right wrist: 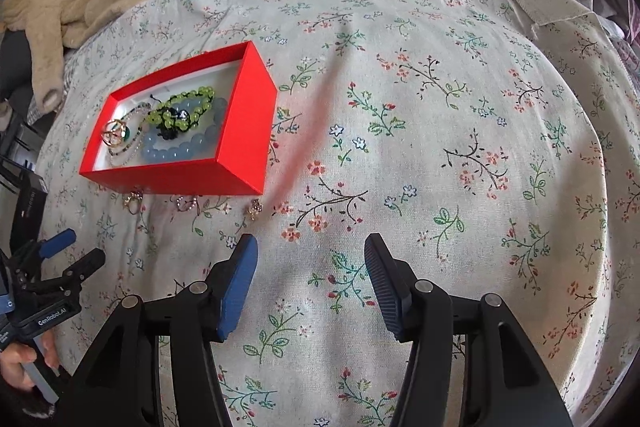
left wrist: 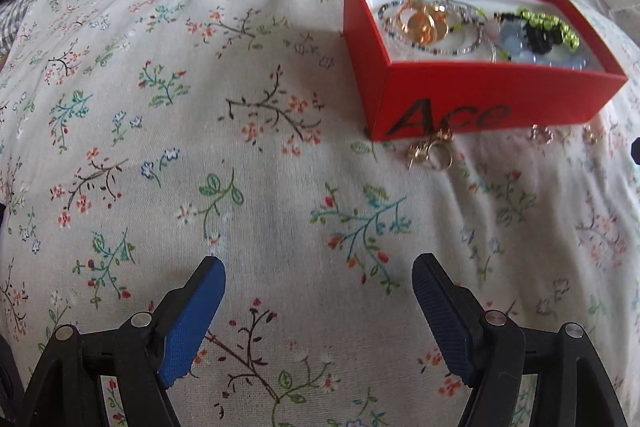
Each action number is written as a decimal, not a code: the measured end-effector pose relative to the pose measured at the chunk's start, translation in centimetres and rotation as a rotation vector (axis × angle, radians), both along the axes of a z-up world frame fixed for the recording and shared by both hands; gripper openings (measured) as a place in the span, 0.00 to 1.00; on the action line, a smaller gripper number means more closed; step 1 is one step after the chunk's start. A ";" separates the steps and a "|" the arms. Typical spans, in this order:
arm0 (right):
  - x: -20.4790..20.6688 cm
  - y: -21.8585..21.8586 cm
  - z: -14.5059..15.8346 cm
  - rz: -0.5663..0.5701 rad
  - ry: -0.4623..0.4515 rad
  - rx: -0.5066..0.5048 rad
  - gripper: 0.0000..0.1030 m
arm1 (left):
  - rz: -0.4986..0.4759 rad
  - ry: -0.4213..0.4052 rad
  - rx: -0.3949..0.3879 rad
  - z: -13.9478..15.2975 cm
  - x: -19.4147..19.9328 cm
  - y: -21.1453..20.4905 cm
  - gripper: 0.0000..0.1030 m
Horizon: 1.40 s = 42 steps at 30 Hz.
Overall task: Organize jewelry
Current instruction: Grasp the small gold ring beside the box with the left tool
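Both the left gripper (left wrist: 318, 311) and right gripper (right wrist: 310, 283) gape empty, and tiny rings (left wrist: 430, 151) near the red box (left wrist: 460, 107) could slip into soft cloth (left wrist: 240, 187).

Each hand-held gripper, left (left wrist: 319, 283) and right (right wrist: 311, 265), has a black plastic frame of angled, triangular arms pinned with round silver rivets. Its two fingers (left wrist: 192, 323) carry blue pads with a fine ribbed texture. Seen from the right wrist view, the left one's body bears white lettering, "GenRobot.AI", above a pale grey handle.
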State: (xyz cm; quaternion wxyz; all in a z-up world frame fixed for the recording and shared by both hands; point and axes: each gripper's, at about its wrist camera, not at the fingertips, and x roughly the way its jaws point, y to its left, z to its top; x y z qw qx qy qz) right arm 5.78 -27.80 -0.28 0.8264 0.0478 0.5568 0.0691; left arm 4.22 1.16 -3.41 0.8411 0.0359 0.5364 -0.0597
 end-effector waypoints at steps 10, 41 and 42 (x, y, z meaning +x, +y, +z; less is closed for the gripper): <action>-0.4 3.2 -1.7 0.155 -0.032 -0.030 0.57 | -0.034 -0.001 -0.026 -0.6 -0.2 0.3 0.78; 2.5 4.4 -2.8 0.180 -0.060 -0.027 0.16 | -0.211 -0.019 -0.276 -1.1 4.9 -4.6 0.32; 2.5 4.3 -2.8 0.184 -0.059 -0.026 0.13 | -0.214 -0.023 -0.273 -1.1 5.0 -4.7 0.32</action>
